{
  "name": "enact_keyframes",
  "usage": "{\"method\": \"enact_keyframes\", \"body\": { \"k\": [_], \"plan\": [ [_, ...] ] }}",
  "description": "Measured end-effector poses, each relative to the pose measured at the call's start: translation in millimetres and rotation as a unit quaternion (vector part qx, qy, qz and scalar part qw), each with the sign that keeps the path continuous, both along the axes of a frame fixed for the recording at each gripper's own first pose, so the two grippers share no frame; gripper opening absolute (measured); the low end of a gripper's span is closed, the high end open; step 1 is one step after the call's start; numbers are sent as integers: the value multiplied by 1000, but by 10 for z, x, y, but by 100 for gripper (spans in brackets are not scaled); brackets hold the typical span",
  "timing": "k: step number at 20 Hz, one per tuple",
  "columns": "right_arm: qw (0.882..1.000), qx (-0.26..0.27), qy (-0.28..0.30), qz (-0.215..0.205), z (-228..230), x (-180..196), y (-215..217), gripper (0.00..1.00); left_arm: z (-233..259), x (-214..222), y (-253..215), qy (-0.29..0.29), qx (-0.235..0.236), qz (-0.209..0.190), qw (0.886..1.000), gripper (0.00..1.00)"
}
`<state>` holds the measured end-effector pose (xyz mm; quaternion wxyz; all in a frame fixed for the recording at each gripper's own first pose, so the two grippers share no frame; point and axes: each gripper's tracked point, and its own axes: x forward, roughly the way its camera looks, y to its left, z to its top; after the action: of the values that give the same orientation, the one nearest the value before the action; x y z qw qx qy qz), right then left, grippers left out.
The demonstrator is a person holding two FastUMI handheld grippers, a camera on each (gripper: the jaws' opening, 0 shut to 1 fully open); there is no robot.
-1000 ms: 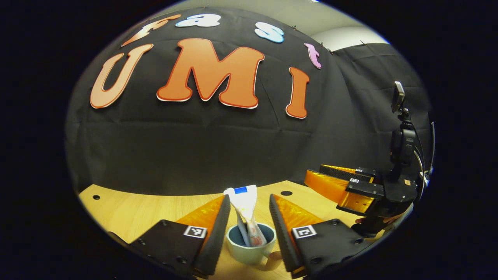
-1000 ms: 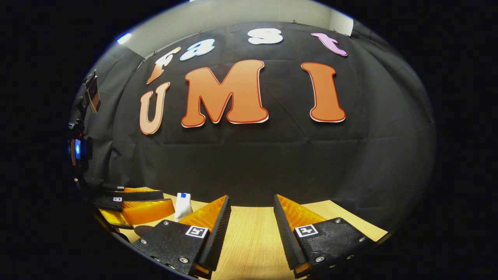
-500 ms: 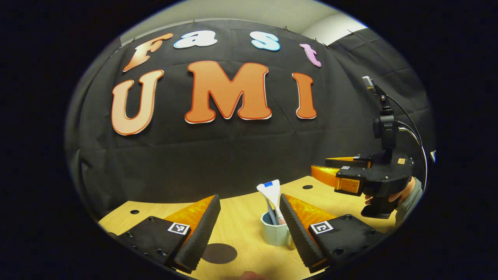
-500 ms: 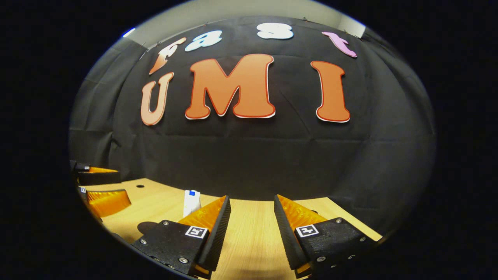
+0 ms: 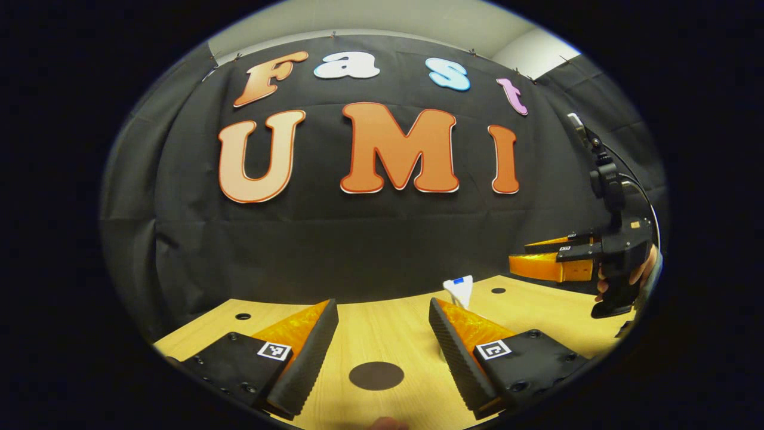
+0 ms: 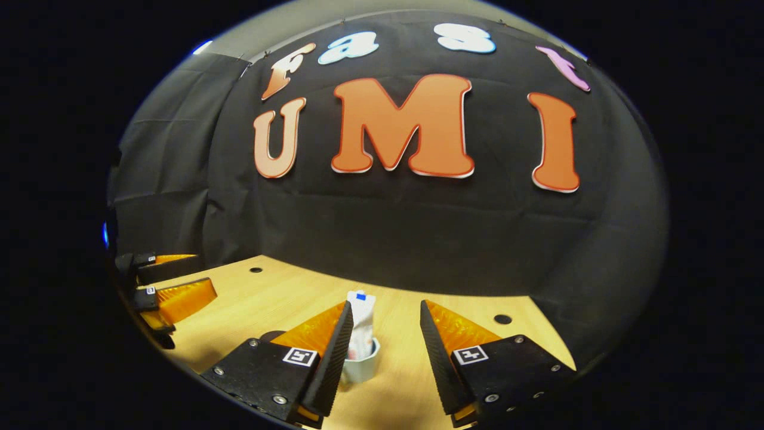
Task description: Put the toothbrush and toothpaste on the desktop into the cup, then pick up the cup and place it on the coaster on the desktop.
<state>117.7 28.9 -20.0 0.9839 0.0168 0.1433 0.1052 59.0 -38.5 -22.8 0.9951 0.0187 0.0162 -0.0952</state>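
Observation:
A pale cup (image 6: 362, 368) stands upright on the wooden desktop (image 6: 280, 298) with a white toothpaste tube (image 6: 360, 319) sticking out of it. My right gripper (image 6: 385, 306) is open; the cup stands between its fingers, close to the left one, untouched. I cannot make out the toothbrush. In the left gripper view my left gripper (image 5: 382, 304) is open over a dark round coaster (image 5: 376, 375). The tube's top (image 5: 458, 291) peeks over its right finger, which hides the cup.
A hand (image 5: 635, 276) holds the right gripper (image 5: 520, 253) at the far right of the left gripper view. The left gripper (image 6: 206, 272) shows at the far left of the right gripper view. Small dark holes (image 6: 502, 319) dot the desktop. The black booth wall runs behind.
My left gripper has drawn back and swung left off the cup, bringing the coaster between its fingers. My right gripper has turned toward the cup, which now stands between its fingers.

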Motion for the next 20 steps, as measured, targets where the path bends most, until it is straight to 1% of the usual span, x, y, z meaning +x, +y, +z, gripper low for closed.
{"method": "enact_keyframes", "body": {
  "k": [2, 4, 6, 7, 9, 11, 12, 13, 15, 16, 17, 18, 19, 20],
  "plan": [
    [998, -9, 53, 17, -149, -24, 168, 68, -53, -36, 142, 2, -6, 10, 1000, 98],
    [995, -22, 98, 20, -271, -25, 252, 68, -107, -14, 242, 6, -15, 20, 1000, 99],
    [989, -33, 140, 17, -384, -5, 306, 68, -152, -28, 405, 5, -23, 33, 999, 99],
    [986, -42, 158, 15, -438, 11, 328, 68, -196, -34, 458, 8, -31, 36, 999, 96],
    [979, -58, 192, 17, -545, -17, 368, 69, -295, -52, 548, 18, -44, 42, 998, 96],
    [971, -61, 228, 20, -626, -51, 400, 69, -374, -45, 644, 25, -50, 50, 997, 97],
    [967, -60, 246, 19, -667, -73, 405, 69, -401, -46, 682, 25, -51, 54, 997, 99],
    [963, -62, 263, 17, -727, -101, 392, 69, -404, -58, 720, 24, -50, 58, 997, 97],
    [954, -72, 290, 12, -807, -133, 351, 69, -421, -62, 777, 21, -51, 63, 996, 97],
    [950, -74, 305, 11, -852, -146, 353, 69, -451, -61, 796, 21, -52, 65, 996, 99],
    [944, -73, 322, 11, -900, -172, 370, 69, -467, -62, 802, 22, -55, 65, 996, 97],
    [937, -73, 342, 13, -951, -214, 390, 69, -485, -65, 826, 24, -57, 67, 996, 99],
    [930, -72, 360, 18, -1021, -263, 427, 69, -495, -63, 837, 25, -59, 67, 996, 97],
    [924, -72, 374, 21, -1064, -295, 444, 65, -501, -60, 857, 26, -61, 69, 995, 97]
  ]
}}
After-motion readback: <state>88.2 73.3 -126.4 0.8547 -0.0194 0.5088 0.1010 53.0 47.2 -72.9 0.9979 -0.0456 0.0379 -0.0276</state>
